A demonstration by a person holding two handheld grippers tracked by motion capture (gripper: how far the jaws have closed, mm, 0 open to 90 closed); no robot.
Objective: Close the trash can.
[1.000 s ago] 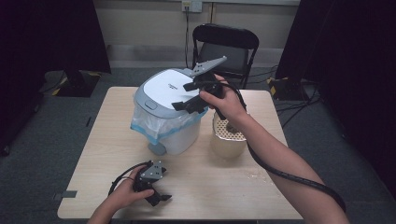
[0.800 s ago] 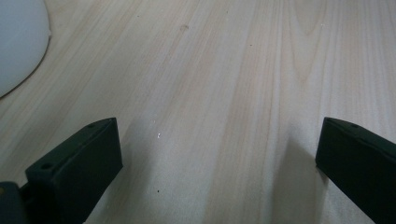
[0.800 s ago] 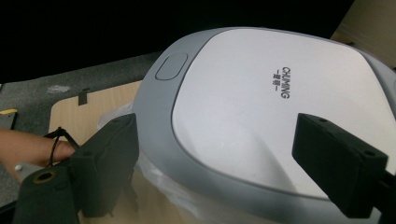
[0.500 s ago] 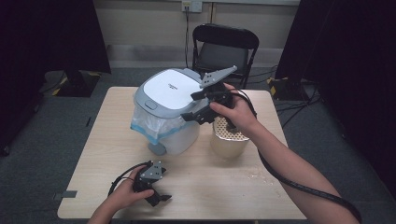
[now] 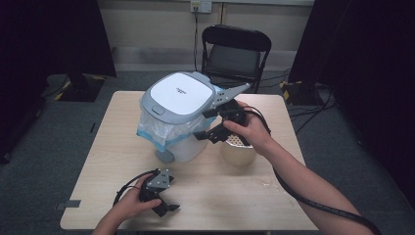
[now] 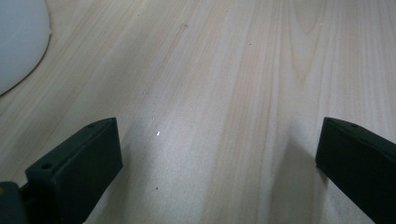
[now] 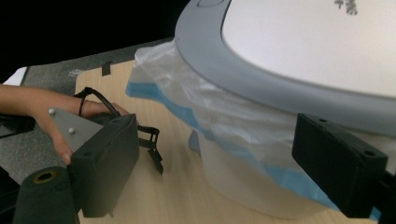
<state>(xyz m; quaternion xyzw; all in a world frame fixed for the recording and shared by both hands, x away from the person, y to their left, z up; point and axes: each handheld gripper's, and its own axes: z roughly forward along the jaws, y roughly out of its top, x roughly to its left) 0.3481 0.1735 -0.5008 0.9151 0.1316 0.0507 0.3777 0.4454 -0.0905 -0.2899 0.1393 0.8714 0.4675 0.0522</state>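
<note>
A small bin with a white lid [image 5: 178, 93] and a grey rim stands at the middle of the table. A clear liner bag [image 5: 161, 134] with a blue edge hangs out below that rim. My right gripper [image 5: 204, 125] hovers at the bin's right side, open, jaws pointing at the bag, nothing between them. In the right gripper view the jaws [image 7: 217, 140] frame the bag [image 7: 224, 116] and the bin's wall under the lid [image 7: 303, 42]. My left gripper [image 5: 166, 209] rests near the front edge, open over bare wood [image 6: 219, 144].
A beige perforated cup [image 5: 238, 152] stands just right of the bin, partly under my right hand. A black folding chair [image 5: 234, 54] stands behind the table [image 5: 122, 147]. My left gripper [image 7: 152, 149] appears in the right gripper view.
My right gripper has come down from beside the lid to the bin's right side, level with the bag. The left gripper has stayed still.
</note>
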